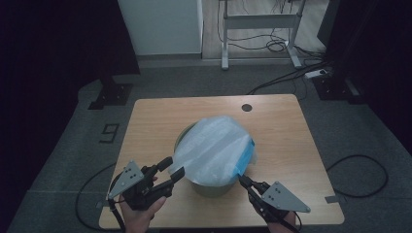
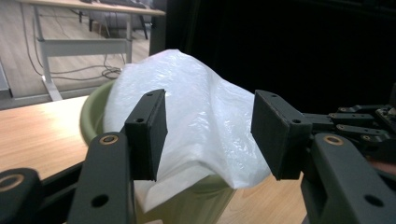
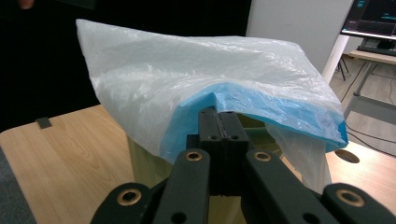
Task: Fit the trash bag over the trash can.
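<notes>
high view: i see the green bin [image 1: 210,187] near the front middle of the wooden table [image 1: 282,145], with the plastic bag [image 1: 214,148] draped loosely over its mouth, blue hem toward my right. my left gripper [image 1: 177,169] sits at the bag's near-left edge, jaws spread. my right gripper [image 1: 242,180] reaches the bag's near-right corner, jaws pressed together. the risk as i judge it: only one side is held, so a pull from the right could drag the whole bag off the bin.

left gripper view: the pads [image 2: 152,133] stand apart with bag film between and behind them, not pressed on it. closing here might grab a loose fold rather than the hem.

right gripper view: the jaws are pinching the blue hem [image 3: 243,105]. a thin pinch like this could slip or tear the film if i tug hard, and the light bin may tip.
</notes>
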`<state>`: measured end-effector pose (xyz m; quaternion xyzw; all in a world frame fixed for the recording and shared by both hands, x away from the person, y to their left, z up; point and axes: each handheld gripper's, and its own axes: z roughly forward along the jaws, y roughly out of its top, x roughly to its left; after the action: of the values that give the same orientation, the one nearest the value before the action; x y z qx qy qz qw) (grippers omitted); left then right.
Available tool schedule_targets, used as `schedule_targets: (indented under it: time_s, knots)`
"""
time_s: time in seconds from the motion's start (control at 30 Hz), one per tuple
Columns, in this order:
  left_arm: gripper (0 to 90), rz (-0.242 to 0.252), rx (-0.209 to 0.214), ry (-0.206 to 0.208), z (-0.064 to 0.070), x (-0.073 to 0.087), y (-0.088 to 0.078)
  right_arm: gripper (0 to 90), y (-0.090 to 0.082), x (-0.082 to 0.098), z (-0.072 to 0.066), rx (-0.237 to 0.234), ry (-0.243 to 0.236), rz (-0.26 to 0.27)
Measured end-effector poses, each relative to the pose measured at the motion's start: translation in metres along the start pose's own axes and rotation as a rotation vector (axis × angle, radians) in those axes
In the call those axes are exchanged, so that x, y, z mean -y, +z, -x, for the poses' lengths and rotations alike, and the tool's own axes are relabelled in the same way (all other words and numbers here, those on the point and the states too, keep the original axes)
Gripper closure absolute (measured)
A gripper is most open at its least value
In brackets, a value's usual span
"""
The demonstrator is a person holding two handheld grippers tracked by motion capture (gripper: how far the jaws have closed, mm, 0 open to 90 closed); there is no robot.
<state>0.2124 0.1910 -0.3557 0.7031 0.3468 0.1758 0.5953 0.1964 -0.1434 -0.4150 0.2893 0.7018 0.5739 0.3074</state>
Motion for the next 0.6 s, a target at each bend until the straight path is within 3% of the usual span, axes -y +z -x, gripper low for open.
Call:
schedule_targets:
  time_s: [0.2, 0.37, 0.53, 0.6]
  knots:
    - [45.0, -0.07, 0.016, 0.027, 0.0, -0.005, 0.023, 89.0, 0.001, -0.001, -0.001, -0.007, -0.005, -0.006]
    - [46.2, -0.129, -0.004, 0.051, -0.001, -0.006, 0.042, 89.0, -0.001, -0.001, 0.0, -0.006, -0.014, -0.008]
    - [56.2, -0.172, -0.014, 0.078, 0.0, -0.002, 0.053, 89.1, -0.003, -0.003, 0.0, -0.009, -0.021, -0.003]
    - [64.6, -0.195, -0.022, 0.09, 0.0, 0.0, 0.057, 89.0, -0.004, -0.003, 0.001, -0.009, -0.021, 0.0]
